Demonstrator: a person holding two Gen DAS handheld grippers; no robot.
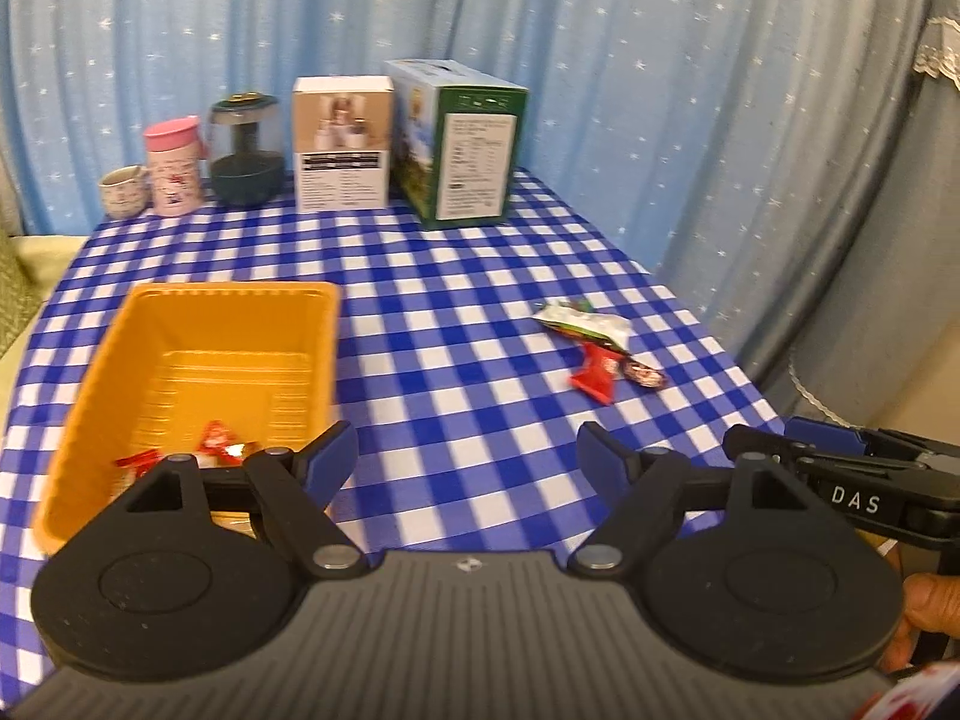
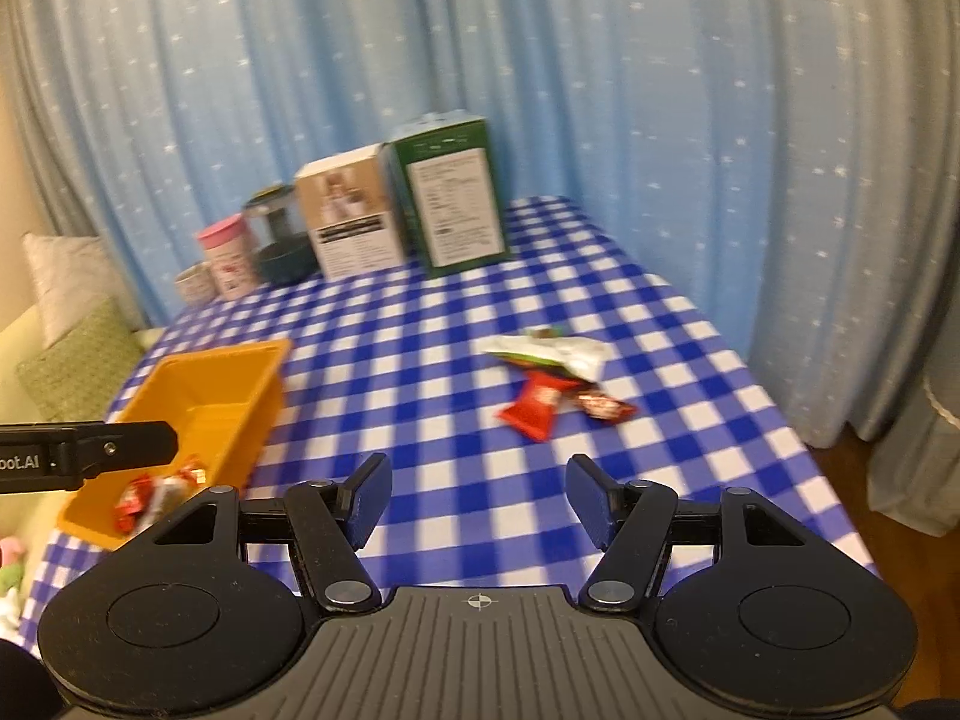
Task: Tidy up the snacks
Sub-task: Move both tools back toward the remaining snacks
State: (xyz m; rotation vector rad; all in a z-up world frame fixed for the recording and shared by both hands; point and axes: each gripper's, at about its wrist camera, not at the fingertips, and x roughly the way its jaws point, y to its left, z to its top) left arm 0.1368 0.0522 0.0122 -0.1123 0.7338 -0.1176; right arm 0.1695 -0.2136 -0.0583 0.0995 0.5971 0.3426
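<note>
Blue-and-white checked tablecloth (image 1: 456, 300), orange basket (image 1: 108, 396) with red-wrapped snacks (image 1: 216, 441), red, white and green wrappers (image 2: 555, 381), pale blue star-dotted curtain (image 1: 660, 60), pink-lidded cup (image 1: 173, 165), green box (image 1: 474, 150)

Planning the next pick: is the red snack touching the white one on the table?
Touching. The right wrist view shows the white snack overlapping the red snack's top end, no cloth between.

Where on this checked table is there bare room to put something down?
Bare cloth lies between the orange basket and the snack packets, and from there back to the boxes. The far edge is crowded with boxes, jar and cups.
</note>
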